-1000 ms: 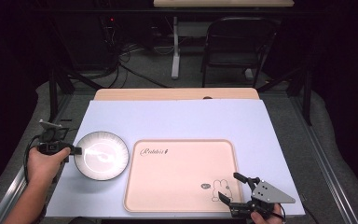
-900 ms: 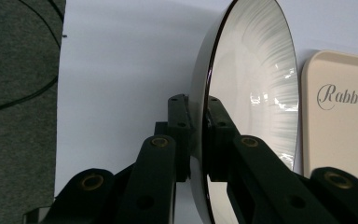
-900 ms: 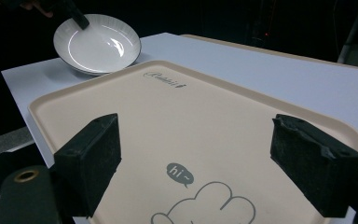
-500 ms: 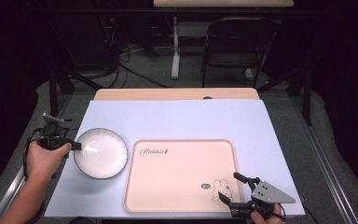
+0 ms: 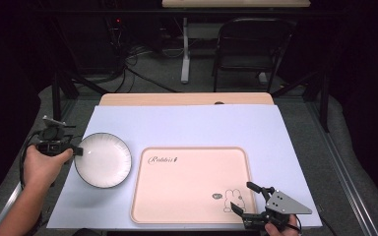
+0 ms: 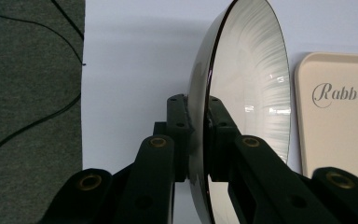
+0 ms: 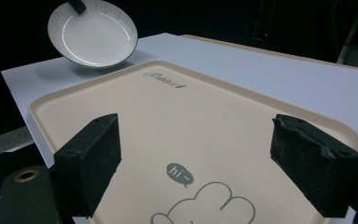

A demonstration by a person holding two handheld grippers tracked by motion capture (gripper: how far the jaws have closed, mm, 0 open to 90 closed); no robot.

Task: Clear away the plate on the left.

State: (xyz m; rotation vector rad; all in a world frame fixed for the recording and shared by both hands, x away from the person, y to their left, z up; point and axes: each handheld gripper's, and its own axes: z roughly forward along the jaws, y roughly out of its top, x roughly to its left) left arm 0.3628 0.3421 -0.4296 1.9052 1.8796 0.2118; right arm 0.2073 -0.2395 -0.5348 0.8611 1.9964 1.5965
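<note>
Since a second ago plate (image 5: 102, 160) lifted and tilted off the tabletop (image 5: 187, 125) left of tray (image 5: 192, 184), my left fingers (image 6: 182, 126) clenched on its thin rim, stiff, glossy, slippery, breakable; right gripper (image 5: 247, 196) released.

White plate (image 5: 102, 160) with a dark rim and fine ribbed lines, peach tray (image 5: 192, 184) (grey "Rabbit" script, little bunny drawing, "hi~" bubble), pale lilac mat (image 5: 187, 125), black grippers (image 5: 250, 201)
</note>
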